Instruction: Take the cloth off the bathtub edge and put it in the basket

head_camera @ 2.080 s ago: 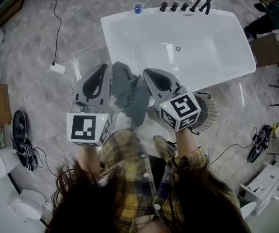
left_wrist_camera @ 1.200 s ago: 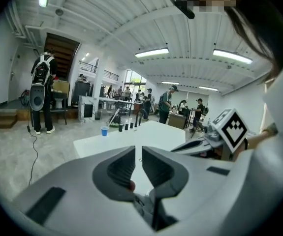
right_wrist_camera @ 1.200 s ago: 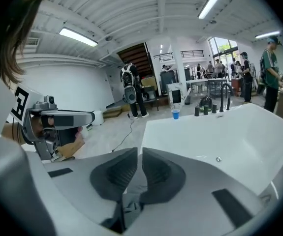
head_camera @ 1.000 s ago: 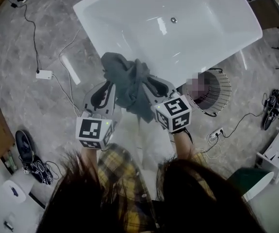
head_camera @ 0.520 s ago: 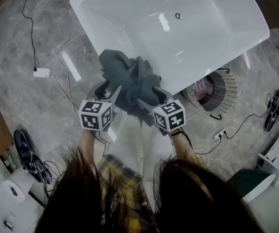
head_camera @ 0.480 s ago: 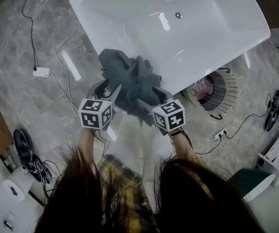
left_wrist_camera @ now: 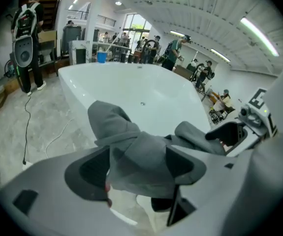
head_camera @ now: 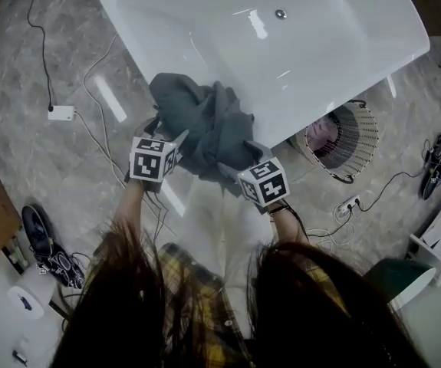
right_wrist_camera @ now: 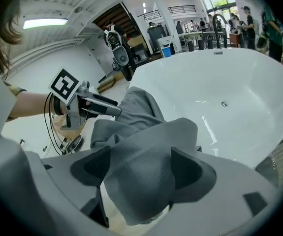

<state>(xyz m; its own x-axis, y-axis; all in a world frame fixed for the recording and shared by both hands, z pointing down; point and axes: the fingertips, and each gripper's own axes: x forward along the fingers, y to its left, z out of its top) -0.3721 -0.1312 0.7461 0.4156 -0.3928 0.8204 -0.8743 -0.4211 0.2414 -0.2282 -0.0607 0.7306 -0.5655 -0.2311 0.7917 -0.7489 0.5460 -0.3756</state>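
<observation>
Left tool point(head_camera: 172, 134) and right tool point(head_camera: 240, 157) are standing open, their jaws having just been opening around the cloth point(head_camera: 205, 121). The cloth is now lying lowered on the bathtub edge point(head_camera: 124, 41). Transfer to the basket point(head_camera: 373, 138), centre right, is pending.

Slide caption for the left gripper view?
Left tool, jaws just opening, straddles the grey cloth heaped on the edge of the white bathtub.

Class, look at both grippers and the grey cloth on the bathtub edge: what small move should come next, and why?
Probably close both sets of jaws on the cloth. The left gripper and right gripper have just been opening, and cloth lies loose between each pair, heaped on the bathtub edge. The basket waits on the floor to the right.
</observation>
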